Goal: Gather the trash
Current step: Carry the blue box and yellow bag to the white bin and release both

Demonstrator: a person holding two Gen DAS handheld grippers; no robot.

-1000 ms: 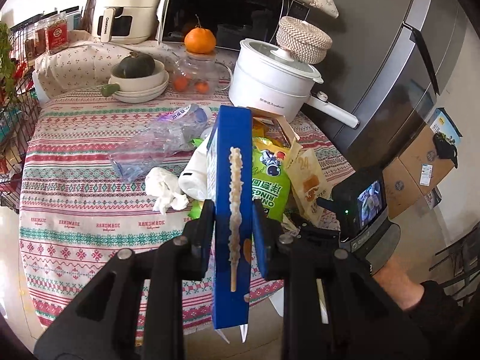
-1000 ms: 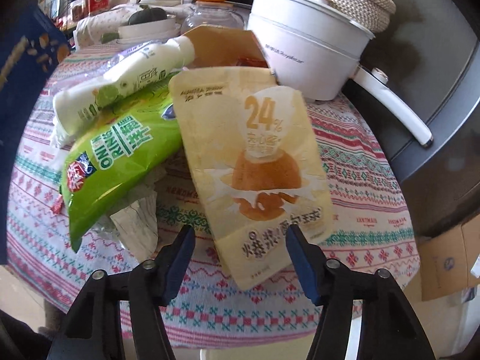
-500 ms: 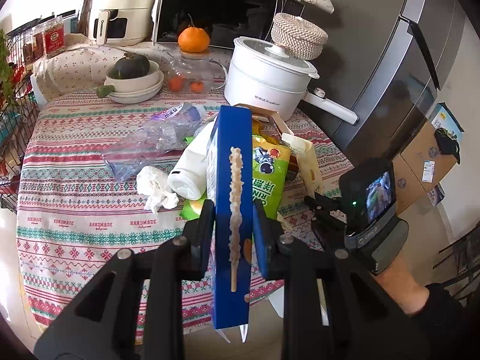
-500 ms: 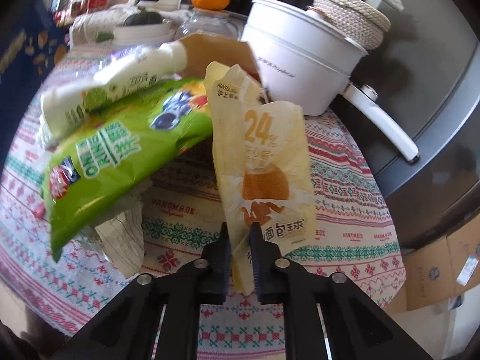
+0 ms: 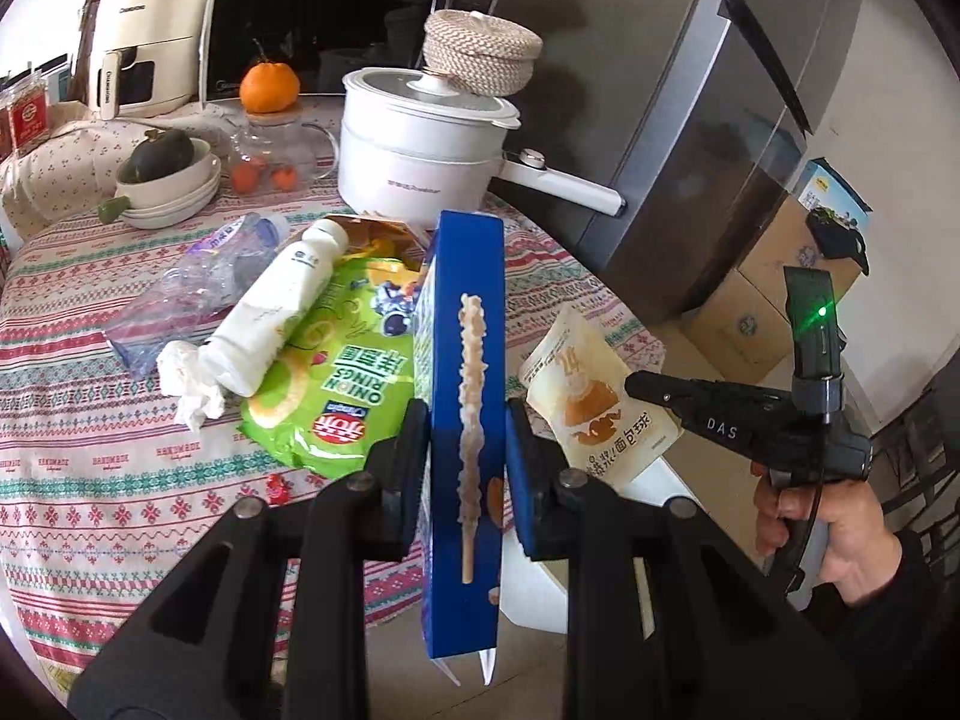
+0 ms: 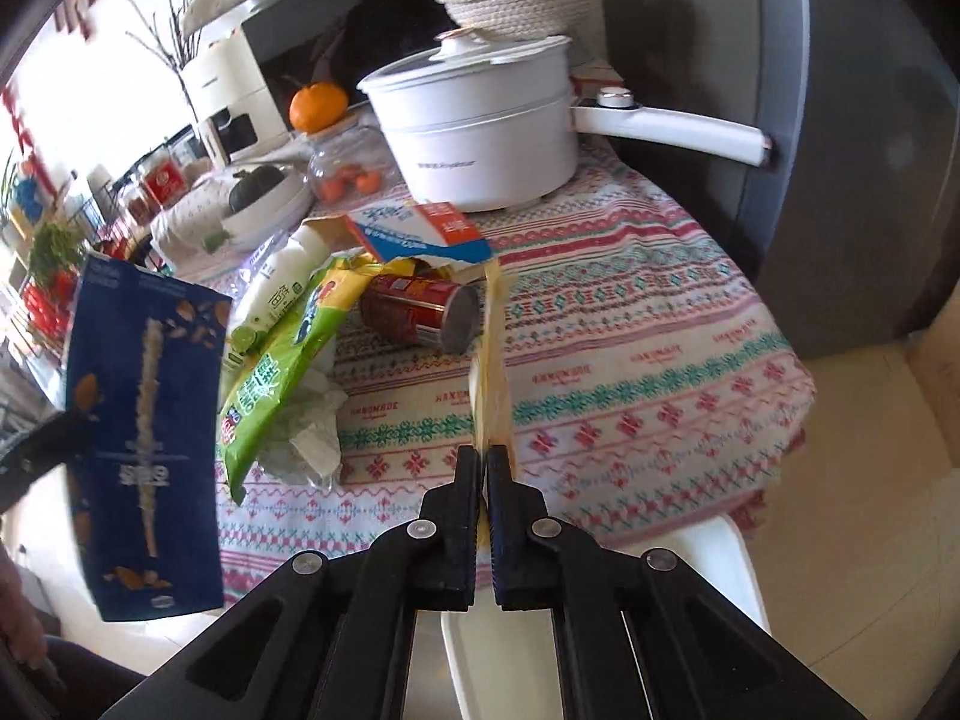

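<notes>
My left gripper (image 5: 468,462) is shut on a tall blue snack box (image 5: 465,360), held upright in front of the table; the box also shows in the right wrist view (image 6: 147,402). My right gripper (image 6: 485,468) is shut on a beige bread-ball pouch (image 6: 492,360), seen edge-on and lifted off the table; it shows face-on in the left wrist view (image 5: 594,402). On the patterned tablecloth (image 6: 630,360) lie a green onion-rings bag (image 5: 336,384), a white drink bottle (image 5: 276,312), a crumpled tissue (image 5: 186,378), a crushed clear bottle (image 5: 204,282), a red can (image 6: 420,312) and a torn carton (image 6: 420,228).
A white electric pot (image 5: 420,156) with a long handle stands at the back, with a woven lidded basket (image 5: 480,54) behind it. Stacked bowls (image 5: 168,192), a glass jar with an orange (image 5: 270,84) and a grey fridge (image 5: 720,120) surround the table. A white bin (image 6: 600,630) sits below my right gripper.
My right gripper has closed on the beige pouch, lifted it off the table and pulled back, uncovering the red can. My left gripper still holds the blue box.
</notes>
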